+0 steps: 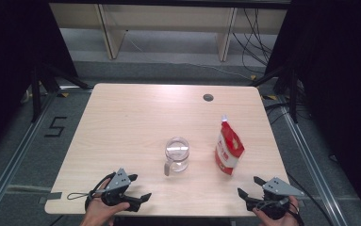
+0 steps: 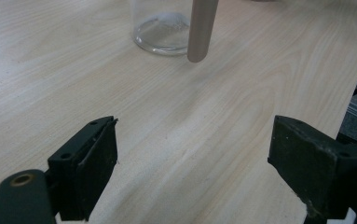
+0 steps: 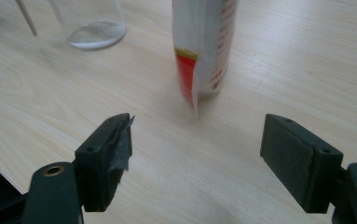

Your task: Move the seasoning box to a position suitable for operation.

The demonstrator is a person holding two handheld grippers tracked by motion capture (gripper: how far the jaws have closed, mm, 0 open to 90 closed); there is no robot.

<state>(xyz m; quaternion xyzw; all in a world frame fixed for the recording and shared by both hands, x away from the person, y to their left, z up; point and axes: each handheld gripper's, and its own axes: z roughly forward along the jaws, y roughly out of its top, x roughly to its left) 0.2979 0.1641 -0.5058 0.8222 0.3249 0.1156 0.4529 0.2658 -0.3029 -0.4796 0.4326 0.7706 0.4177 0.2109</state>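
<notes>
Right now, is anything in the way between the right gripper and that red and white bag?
Nothing visible is. The right gripper has its jaws open and points at the bag, which stands upright on the table, with bare wood between them. The glass jar stands off to the bag's left, out of that path.

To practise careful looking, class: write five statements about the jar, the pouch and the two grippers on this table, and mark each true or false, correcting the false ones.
1. The glass jar stands upright on the table. True.
2. The red and white pouch lies flat. False: it stands upright, to the right of the jar in the high view.
3. The left gripper holds the jar. False: its jaws are open and empty, short of the jar.
4. The right gripper is open, with the pouch ahead of it. True.
5. The jar is full of liquid. False: it looks empty.
</notes>
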